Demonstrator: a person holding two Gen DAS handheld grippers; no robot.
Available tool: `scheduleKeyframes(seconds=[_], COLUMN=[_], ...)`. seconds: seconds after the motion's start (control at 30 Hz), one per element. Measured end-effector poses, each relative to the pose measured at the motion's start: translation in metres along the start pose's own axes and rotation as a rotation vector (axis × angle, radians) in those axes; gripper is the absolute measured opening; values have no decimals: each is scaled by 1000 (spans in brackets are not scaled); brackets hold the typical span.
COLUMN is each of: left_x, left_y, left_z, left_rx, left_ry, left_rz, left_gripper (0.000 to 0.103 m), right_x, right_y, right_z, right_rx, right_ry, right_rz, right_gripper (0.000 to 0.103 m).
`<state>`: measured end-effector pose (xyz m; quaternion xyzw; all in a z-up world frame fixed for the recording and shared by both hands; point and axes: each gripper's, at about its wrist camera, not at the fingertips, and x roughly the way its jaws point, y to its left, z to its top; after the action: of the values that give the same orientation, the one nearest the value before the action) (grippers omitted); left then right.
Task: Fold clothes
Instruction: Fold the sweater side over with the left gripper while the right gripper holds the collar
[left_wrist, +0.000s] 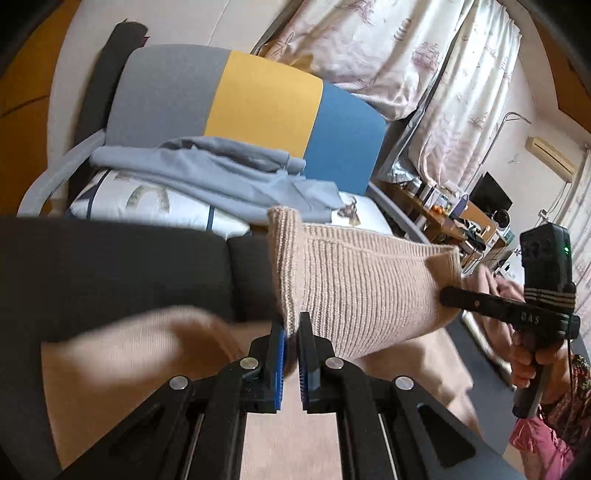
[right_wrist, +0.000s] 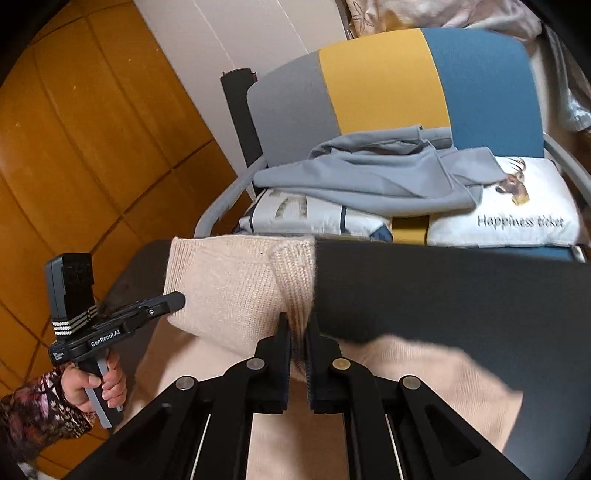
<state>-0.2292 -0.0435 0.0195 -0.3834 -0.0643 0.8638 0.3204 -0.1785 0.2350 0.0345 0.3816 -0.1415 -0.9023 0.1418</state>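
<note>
Sweater (left_wrist: 369, 280) hem stretches between your grippers, left (left_wrist: 291, 325) and right (right_wrist: 297, 332) both clamped on it, table at 12 o'clock

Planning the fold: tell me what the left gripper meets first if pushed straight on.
The left gripper is shut on the beige knit sweater; beyond that, probably the black tabletop, though depth is unclear.

I see a beige ribbed-knit sweater (left_wrist: 369, 280), soft and matt, over a matt black table top (right_wrist: 443, 291). My black plastic grippers show shiny metal rivets (right_wrist: 340, 363). Beyond, a smooth grey cloth garment (right_wrist: 369, 177) lies on a glossy orange wood floor's (right_wrist: 74, 147) neighbouring fabric-covered chair (right_wrist: 388, 74).
</note>
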Motion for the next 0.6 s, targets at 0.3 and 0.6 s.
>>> scheduleKeyframes(seconds=[0.3,0.6], left_x=[-21,-72], left_y=[-3,23], left_z=[-86,-123], left_rx=[16,-205], left_ry=[15,33], left_rz=[65,-1], left_gripper=[7,19], right_x=[13,-24], right_y=[26,8], right_z=[-117,-154], right_rx=[-79,130], right_ry=[104,100], right_rz=[-91,-12], right_gripper=[28,57])
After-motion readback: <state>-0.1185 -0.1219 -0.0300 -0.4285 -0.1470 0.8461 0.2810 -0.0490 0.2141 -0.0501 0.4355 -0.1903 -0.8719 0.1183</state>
